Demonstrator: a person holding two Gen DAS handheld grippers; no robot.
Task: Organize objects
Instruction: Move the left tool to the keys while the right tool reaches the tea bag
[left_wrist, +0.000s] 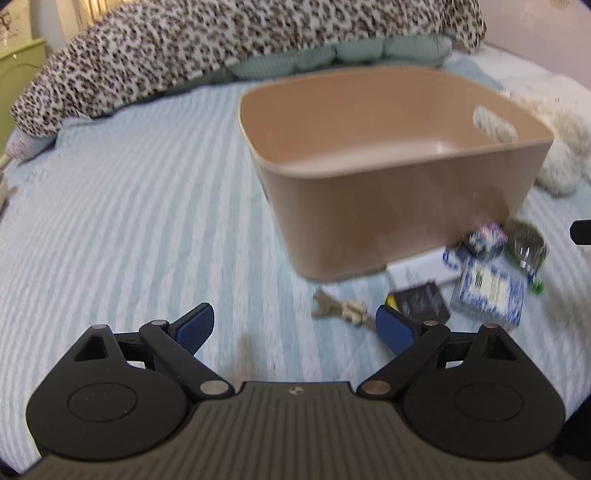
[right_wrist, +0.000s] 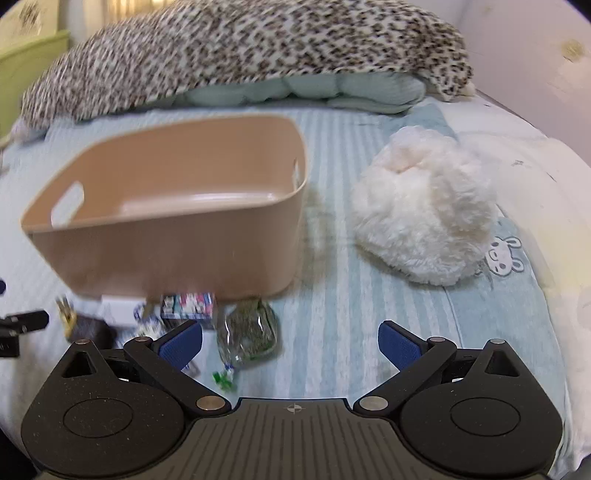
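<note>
An empty tan plastic bin (left_wrist: 388, 206) with handle slots stands on the striped bed; it also shows in the right wrist view (right_wrist: 177, 251). In front of it lie small items: a wooden toy (left_wrist: 340, 310), a dark box (left_wrist: 421, 304), a blue-white patterned box (left_wrist: 487, 291), a small colourful box (right_wrist: 188, 304), a white box (left_wrist: 417, 271) and a clear bag of green stuff (right_wrist: 249, 332). My left gripper (left_wrist: 295, 328) is open and empty, left of the pile. My right gripper (right_wrist: 291, 343) is open and empty, just right of the bag.
A white fluffy plush (right_wrist: 424, 210) lies right of the bin. A leopard-print blanket (right_wrist: 240, 48) over teal pillows (right_wrist: 306, 92) runs along the back. A green cabinet (left_wrist: 18, 88) stands at far left.
</note>
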